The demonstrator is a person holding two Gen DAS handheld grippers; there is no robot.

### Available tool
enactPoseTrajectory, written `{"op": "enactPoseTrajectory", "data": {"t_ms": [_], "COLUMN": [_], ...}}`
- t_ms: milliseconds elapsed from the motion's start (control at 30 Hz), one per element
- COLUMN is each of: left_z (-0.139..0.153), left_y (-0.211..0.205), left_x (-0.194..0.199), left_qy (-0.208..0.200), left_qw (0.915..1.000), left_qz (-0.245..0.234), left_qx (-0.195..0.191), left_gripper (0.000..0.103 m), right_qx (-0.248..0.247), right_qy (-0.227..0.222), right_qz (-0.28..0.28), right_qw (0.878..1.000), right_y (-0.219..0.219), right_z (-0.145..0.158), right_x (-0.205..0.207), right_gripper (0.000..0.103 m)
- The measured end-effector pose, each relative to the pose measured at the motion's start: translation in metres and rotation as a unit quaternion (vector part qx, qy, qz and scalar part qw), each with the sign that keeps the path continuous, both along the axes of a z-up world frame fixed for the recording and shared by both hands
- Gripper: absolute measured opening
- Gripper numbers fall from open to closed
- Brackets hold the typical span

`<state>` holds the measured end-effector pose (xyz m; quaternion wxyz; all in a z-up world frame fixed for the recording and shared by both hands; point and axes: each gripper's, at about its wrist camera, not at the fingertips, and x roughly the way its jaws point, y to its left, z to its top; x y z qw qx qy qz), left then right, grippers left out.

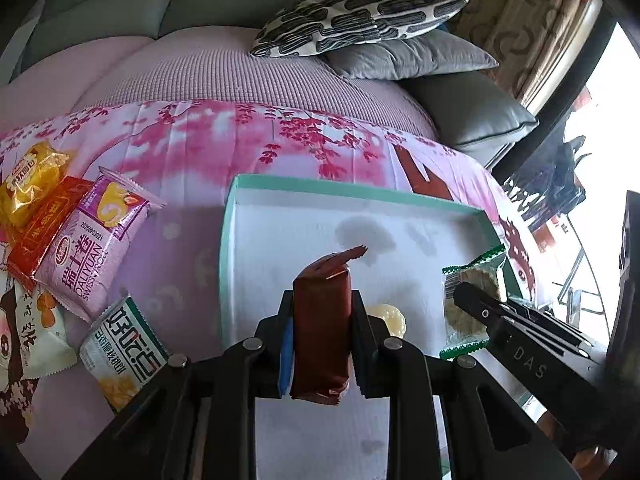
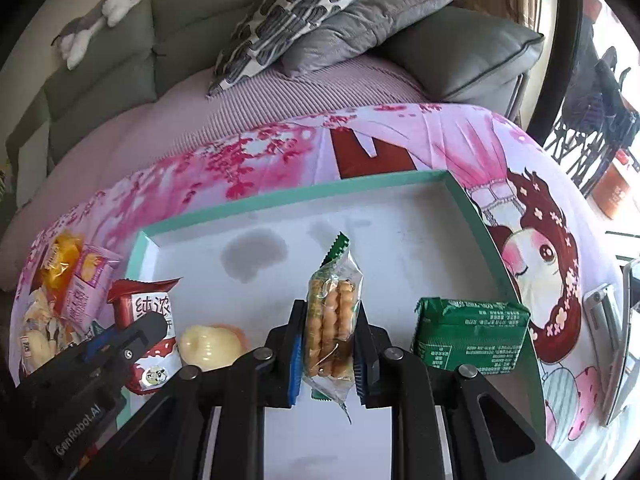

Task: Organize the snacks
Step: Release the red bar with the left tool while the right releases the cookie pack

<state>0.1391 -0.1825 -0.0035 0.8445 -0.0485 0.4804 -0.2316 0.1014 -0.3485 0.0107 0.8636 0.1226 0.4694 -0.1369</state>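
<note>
Pink blossom-print cloth (image 1: 192, 148) carries the mint-rimmed tray (image 1: 320, 186) (stained, perhaps) and snack packets (image 1: 92, 240).

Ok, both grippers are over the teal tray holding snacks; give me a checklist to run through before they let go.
1. Left gripper grips the red-brown packet: ok, pads pressed on both sides.
2. Right gripper grips the clear biscuit pack: ok.
3. Both loads are over the tray, not the cloth: ok.
4. Free floor under the left packet: cannot tell; the yellow jelly cup lies close by.
5. Free floor for the biscuits: ok beyond them; the green packet lies to the right.
6. Snacks left on the cloth: not ok, the pink Swiss roll pack and others wait.
</note>
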Motion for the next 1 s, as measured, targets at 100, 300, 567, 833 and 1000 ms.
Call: {"op": "enactPoseTrajectory", "data": {"t_ms": [100, 300, 567, 833, 1000], "left_z": [0.000, -0.001, 0.000, 0.016, 0.028], "left_y": [-0.002, -0.002, 0.003, 0.007, 0.019], "left_x": [-0.001, -0.001, 0.000, -0.002, -0.002], "left_qy": [0.001, 0.025, 0.056, 0.040, 0.026], "left_qw": [1.0000, 0.9995, 0.9982, 0.9989, 0.9988], "left_qz": [-0.002, 0.002, 0.014, 0.019, 0.040], "left_qx": [0.007, 0.017, 0.016, 0.015, 0.013], "left_gripper": [0.025, 0.051, 0.076, 0.087, 0.088], "right_qx": [0.009, 0.000, -0.006, -0.022, -0.023], "right_qy": [0.007, 0.019, 0.032, 0.033, 0.016], "right_qz": [-0.007, -0.017, -0.030, -0.016, -0.016], "right_qw": [1.000, 1.000, 0.999, 0.999, 0.999], "right_y": [-0.004, -0.006, -0.009, 0.000, 0.003], "right_z": [-0.004, -0.004, -0.004, 0.000, 0.012], "right_x": [-0.001, -0.002, -0.004, -0.002, -0.006], "right_gripper": [0.022, 0.025, 0.068, 0.078, 0.080]}}
